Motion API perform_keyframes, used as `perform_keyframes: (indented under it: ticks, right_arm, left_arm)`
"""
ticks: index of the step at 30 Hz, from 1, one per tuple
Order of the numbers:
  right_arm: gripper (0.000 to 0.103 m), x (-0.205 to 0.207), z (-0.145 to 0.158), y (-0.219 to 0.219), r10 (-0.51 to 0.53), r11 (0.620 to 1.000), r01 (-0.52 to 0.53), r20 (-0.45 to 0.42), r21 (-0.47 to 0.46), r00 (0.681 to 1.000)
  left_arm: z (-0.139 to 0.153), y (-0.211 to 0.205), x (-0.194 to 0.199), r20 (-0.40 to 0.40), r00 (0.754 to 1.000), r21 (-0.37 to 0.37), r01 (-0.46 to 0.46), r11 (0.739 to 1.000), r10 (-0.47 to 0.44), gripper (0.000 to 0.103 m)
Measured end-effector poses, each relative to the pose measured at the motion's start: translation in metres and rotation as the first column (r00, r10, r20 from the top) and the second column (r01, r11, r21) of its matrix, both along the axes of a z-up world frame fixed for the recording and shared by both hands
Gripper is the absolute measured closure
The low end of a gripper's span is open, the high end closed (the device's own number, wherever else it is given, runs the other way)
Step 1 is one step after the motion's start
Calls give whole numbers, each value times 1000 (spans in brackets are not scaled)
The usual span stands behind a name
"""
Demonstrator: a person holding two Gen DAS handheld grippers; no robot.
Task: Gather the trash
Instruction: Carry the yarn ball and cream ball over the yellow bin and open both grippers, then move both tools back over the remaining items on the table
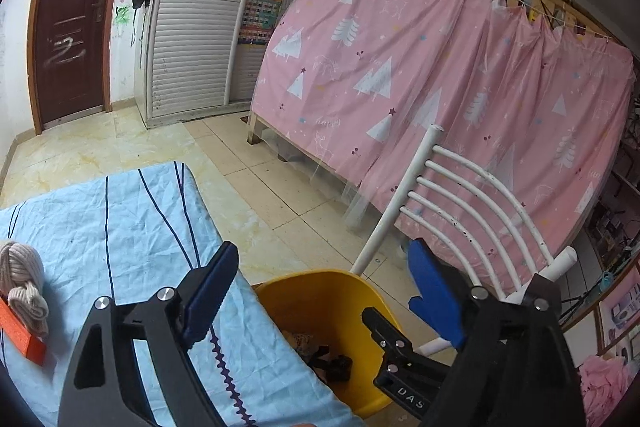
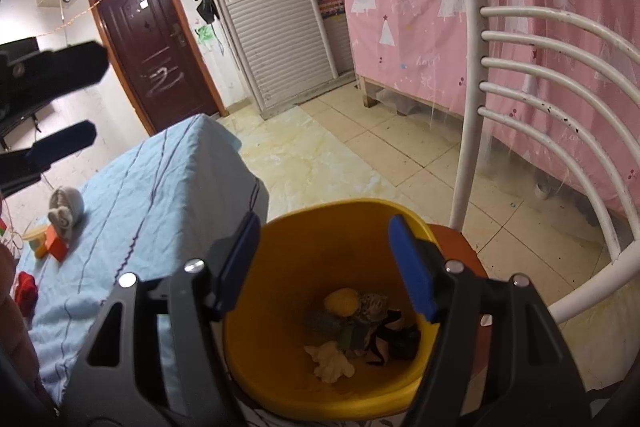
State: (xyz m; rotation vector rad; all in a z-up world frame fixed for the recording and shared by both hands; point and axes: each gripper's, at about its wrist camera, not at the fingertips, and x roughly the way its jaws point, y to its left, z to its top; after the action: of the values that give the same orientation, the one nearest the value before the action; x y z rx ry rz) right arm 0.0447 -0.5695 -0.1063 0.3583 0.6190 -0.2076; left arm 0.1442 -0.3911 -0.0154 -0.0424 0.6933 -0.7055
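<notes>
Several trash scraps inside yellow bin, crumpled tissue included.

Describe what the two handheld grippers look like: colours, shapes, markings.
Both match. The left gripper has a black frame of angular arms with cut-out openings, joined by round silver pivot bolts, and two flat blue fingers. The right gripper is the same build: black arms, silver bolts, blue fingers. In the left wrist view, a black part of the other gripper carries white letters reading "DAS". No cables or sleeves show clearly.

left gripper hung wide open, nothing between its pads | yellow bin right below, scraps inside | blue-sheeted table beside it
</notes>
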Motion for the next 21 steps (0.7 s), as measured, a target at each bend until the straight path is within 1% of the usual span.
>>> perform_keyframes:
  ticks: [6, 10, 12, 18, 21]
  right_arm:
    - [37, -1, 4, 2, 8, 1000, -8, 5, -4, 1000]
    - [33, -3, 12, 8, 15, 1000, -15, 22, -13, 1000]
    - [33, -3, 16, 12, 18, 1000, -17, 29, -20, 999]
    - [32, -1, 29, 29, 42, 998, -39, 47, -45, 998]
    - [32, 1, 35, 40, 58, 997, -55, 56, -48, 997]
  left_arm:
    - [7, 13, -6, -2, 1000, -18, -3, 1000, 3, 25]
    - [14, 30, -10, 0, 1000, -37, -22, 999, 22, 25]
    - [17, 37, -12, 2, 1000, -45, -29, 999, 29, 25]
    - [25, 68, -14, 7, 998, -49, -69, 996, 70, 24]
    - [30, 90, -16, 5, 994, -58, -105, 993, 106, 21]
